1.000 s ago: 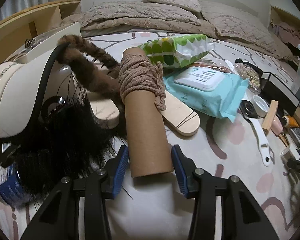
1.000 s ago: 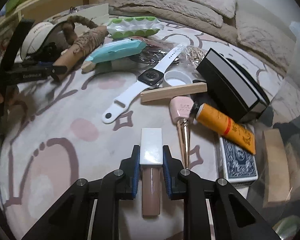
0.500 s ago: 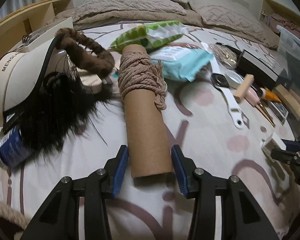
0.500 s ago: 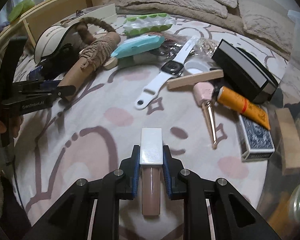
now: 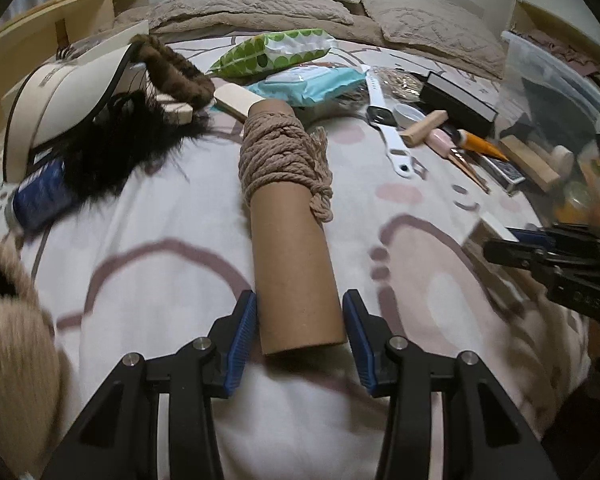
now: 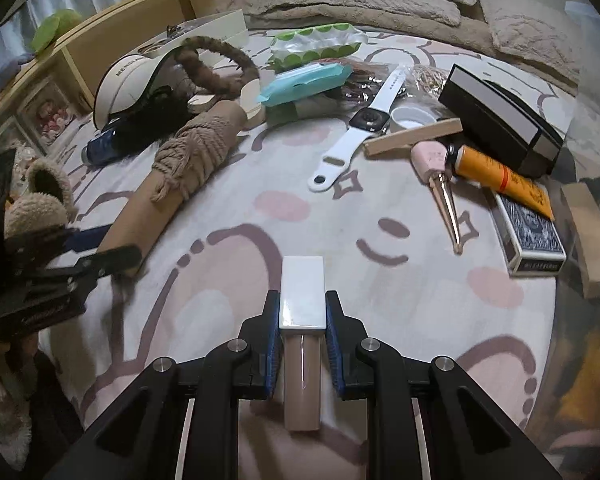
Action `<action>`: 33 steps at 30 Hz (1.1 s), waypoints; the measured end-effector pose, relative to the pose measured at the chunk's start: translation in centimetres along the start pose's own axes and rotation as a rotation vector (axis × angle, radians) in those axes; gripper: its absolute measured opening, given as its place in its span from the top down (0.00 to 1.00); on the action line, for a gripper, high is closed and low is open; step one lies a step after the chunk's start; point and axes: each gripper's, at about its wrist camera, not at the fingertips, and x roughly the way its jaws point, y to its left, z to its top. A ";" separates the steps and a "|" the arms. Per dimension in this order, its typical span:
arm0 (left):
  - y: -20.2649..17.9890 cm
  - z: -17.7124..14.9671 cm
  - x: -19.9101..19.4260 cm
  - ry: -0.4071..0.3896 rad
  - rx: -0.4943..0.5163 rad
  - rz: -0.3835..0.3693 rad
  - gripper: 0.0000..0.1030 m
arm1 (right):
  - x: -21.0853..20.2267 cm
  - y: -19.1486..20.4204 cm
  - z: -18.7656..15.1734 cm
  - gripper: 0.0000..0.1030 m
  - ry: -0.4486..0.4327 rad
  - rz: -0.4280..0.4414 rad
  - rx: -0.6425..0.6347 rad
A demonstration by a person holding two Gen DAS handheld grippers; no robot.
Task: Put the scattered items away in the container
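Observation:
My left gripper (image 5: pixel 300 312) is shut on a brown cardboard tube (image 5: pixel 296 272) wound with beige rope (image 5: pixel 284 160), and holds it above the patterned bedspread. In the right wrist view the same tube (image 6: pixel 172 184) slants up from the left gripper (image 6: pixel 100 248) at the left edge. My right gripper (image 6: pixel 302 308) is shut on a small bottle with a white cap (image 6: pixel 302 292) and a beige body. A clear plastic container (image 5: pixel 548 80) stands at the right, with several items inside.
On the bed lie a white watch (image 6: pixel 364 128), an orange tube (image 6: pixel 500 176), a card deck (image 6: pixel 532 232), a black box (image 6: pixel 500 120), a wooden stick (image 6: pixel 412 136), a pink bottle (image 6: pixel 432 160) and a teal wipes pack (image 6: pixel 304 84). A visor (image 6: pixel 128 84) and fuzzy slippers (image 6: pixel 36 200) sit left.
My left gripper has carried the roped tube rightward, away from the visor and black fur, and the clear container has come into view. The right gripper has shifted slightly, still holding the bottle.

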 end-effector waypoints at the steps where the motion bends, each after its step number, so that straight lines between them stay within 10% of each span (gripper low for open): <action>1: -0.1 -0.4 -0.3 0.000 -0.015 -0.012 0.57 | -0.1 0.0 -0.1 0.79 -0.001 0.003 0.001; 15: -3.4 -3.9 -2.8 -0.011 -0.002 -0.010 0.57 | -0.5 2.2 -1.2 0.79 0.025 0.091 -0.068; 19: -3.3 -3.1 -2.9 -0.024 -0.003 0.006 0.23 | 0.3 1.6 -1.2 0.79 0.061 0.086 -0.048; 26: -3.0 0.3 -2.7 -0.041 0.003 0.014 0.21 | 0.4 1.7 -1.0 0.79 0.058 0.057 -0.076; 33: -3.1 3.8 -0.3 0.000 0.022 0.011 0.21 | 0.1 0.6 -0.9 0.54 0.047 -0.022 -0.073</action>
